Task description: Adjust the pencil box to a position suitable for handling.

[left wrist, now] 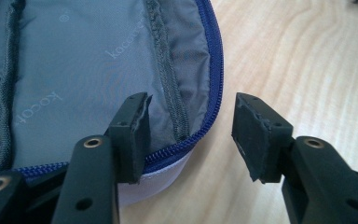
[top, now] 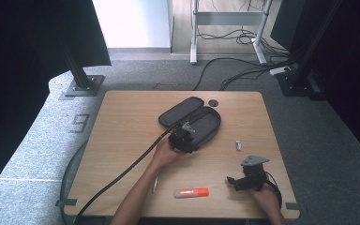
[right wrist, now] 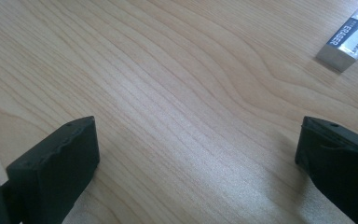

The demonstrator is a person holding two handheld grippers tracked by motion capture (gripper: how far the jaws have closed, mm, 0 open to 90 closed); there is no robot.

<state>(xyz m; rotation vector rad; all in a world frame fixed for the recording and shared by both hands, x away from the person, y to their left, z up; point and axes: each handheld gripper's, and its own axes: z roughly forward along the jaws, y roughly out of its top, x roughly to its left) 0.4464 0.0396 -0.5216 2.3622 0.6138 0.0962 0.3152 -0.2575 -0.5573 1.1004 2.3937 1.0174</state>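
A: so what's the pencil case point(top: 194, 121) looking like?

B: dark grey fabric pouch, unzipped and flopped wide open, both halves lying flat near the far middle of the wooden table point(top: 122, 140). It sits slanted across the tabletop.

A: and inside?

B: grey lining point(left wrist: 88, 70) with small printed lettering, a blue zipper point(left wrist: 212, 88) curving along the rim. The rounded end rests right on the wood.

One open grey pencil case point(top: 191, 120); one eraser point(top: 238, 145); one orange-capped stick point(top: 191, 192), possibly a glue stick; one thin object point(top: 155, 183) beside the forearm, too small to identify; two handheld grippers: left gripper point(top: 188, 138), right gripper point(top: 236, 180).
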